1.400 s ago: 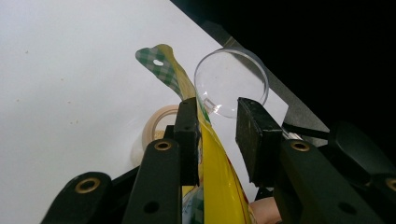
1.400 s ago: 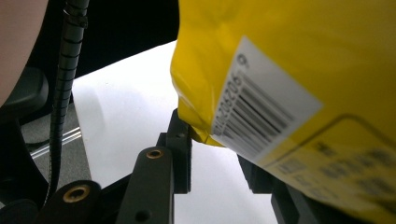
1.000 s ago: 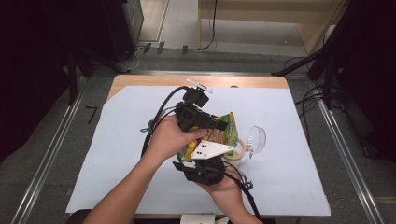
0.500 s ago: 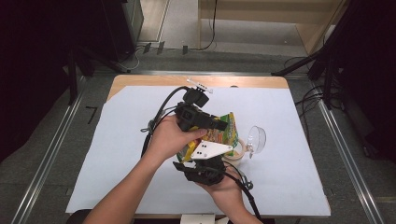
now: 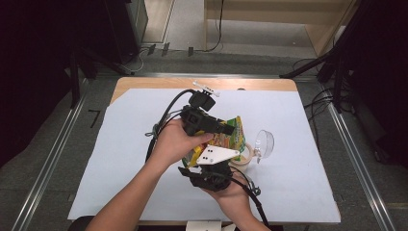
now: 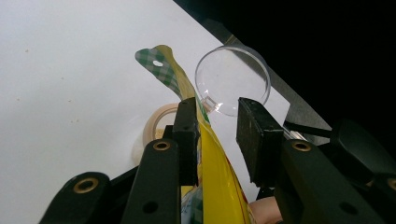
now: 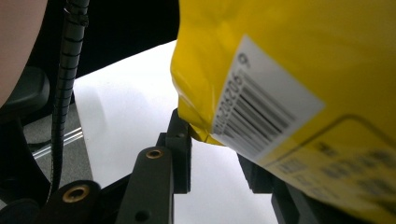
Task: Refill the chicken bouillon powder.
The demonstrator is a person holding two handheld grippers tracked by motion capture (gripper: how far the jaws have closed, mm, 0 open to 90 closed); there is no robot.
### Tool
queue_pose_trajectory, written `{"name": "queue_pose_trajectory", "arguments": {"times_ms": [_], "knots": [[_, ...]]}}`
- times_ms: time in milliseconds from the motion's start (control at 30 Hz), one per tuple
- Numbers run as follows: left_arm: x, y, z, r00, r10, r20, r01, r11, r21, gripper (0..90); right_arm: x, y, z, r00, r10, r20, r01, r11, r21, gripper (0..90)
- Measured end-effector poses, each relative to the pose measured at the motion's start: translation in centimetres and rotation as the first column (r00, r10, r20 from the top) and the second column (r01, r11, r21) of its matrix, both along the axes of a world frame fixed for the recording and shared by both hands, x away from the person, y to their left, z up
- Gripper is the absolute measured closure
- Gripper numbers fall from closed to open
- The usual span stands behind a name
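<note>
A yellow snack bag (image 5: 232, 137) with a green-checked top stands tilted above the white sheet, between both grippers. In the left gripper view the bag (image 6: 212, 154) runs along one finger (image 6: 187, 135), and a gap shows before the other finger, so my left gripper (image 6: 217, 112) is open. From the left it reaches the bag (image 5: 230, 130). The bag's barcode corner (image 7: 201, 126) dips between the jaws of my right gripper (image 7: 212, 144) and leans on one finger, with white showing beside it. This gripper (image 5: 216, 156) comes from below, under its grey plate.
A clear round lid (image 5: 263, 143) lies right of the bag, and a cream-coloured ring (image 5: 243, 161) sits under it. A small white object (image 5: 206, 88) lies at the table's far edge. The white sheet (image 5: 120, 159) covers the wooden table (image 5: 144, 82). Cables trail from both grippers.
</note>
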State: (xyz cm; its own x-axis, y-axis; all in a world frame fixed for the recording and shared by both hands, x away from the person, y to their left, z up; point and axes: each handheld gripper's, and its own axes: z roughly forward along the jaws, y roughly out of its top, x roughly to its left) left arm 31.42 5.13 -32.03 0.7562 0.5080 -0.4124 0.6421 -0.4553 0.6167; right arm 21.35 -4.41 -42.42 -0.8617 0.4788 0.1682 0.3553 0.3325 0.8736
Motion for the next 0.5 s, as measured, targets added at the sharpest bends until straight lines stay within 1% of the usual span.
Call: {"name": "queue_pose_trajectory", "arguments": {"times_ms": [500], "knots": [[-0.07, -0.14, -0.12, 1.0, -0.006, 0.0, 0.006, 1.0, 0.002, 70.3, -0.04, -0.01, -0.23, 1.0, -0.004, -0.001, 0.004, 1.0, 0.003, 69.2]]}}
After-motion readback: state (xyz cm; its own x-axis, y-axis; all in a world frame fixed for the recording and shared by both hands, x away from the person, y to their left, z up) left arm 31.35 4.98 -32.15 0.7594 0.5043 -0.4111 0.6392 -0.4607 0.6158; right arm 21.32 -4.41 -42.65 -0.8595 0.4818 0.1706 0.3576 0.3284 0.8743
